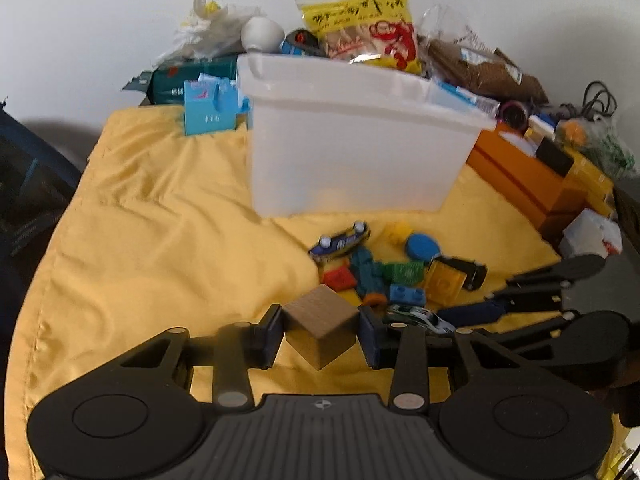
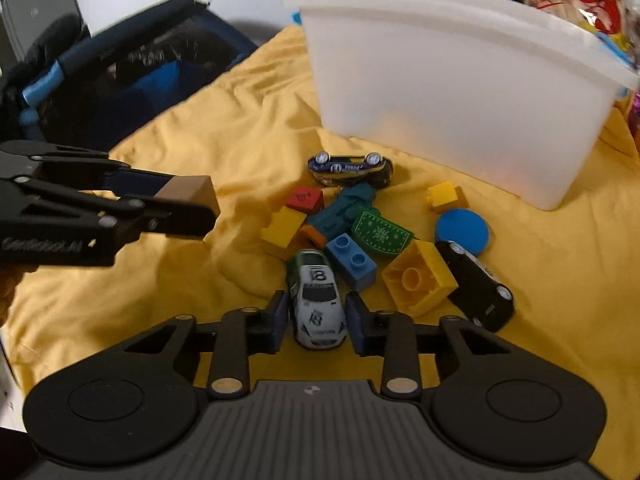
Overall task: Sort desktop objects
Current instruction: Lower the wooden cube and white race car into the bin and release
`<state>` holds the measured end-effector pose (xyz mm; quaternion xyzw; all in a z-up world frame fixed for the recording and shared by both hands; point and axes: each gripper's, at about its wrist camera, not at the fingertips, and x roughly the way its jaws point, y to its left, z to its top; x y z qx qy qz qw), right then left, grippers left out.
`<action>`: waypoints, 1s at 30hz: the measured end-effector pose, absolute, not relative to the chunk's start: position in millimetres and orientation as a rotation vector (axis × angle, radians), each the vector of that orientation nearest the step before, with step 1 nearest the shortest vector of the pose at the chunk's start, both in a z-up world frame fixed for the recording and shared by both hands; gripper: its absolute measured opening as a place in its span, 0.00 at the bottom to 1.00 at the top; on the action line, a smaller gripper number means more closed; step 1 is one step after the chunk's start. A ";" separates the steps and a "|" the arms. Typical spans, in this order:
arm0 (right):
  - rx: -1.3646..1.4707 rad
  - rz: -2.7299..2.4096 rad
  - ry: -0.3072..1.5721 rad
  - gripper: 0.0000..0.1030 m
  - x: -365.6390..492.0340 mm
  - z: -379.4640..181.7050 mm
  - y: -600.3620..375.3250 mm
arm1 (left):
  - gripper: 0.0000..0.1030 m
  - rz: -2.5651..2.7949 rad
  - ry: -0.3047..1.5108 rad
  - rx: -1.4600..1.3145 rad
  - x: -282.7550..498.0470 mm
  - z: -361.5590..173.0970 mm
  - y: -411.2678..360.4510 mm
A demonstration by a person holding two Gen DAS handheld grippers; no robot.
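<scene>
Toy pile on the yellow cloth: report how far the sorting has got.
Done: something orange shows faintly through the white bin, unidentifiable. In hand: the left hand-held gripper clamps a wooden cube; the right hand-held gripper straddles the white toy car, not visibly closed. Left: the blue disc, black car and the bricks.

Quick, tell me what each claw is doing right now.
Left claw: closed on the wooden block, lifted off the cloth.
Right claw: fingers around the white toy car; firm grip cannot be told.
</scene>
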<state>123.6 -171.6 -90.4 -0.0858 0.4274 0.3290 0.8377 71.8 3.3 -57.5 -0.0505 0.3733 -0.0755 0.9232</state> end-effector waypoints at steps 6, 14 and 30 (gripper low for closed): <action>-0.018 0.647 0.895 0.32 121.3 -70.0 -205.2 | 0.42 -0.162 0.732 -0.101 72.6 -42.3 3.3; 0.180 0.562 0.791 0.32 132.3 -20.2 -241.2 | 0.42 -0.150 0.712 -0.092 88.5 -11.0 0.8; 0.174 0.489 0.605 0.33 202.2 76.0 -253.9 | 0.42 -0.168 0.641 -0.036 160.5 85.6 -3.2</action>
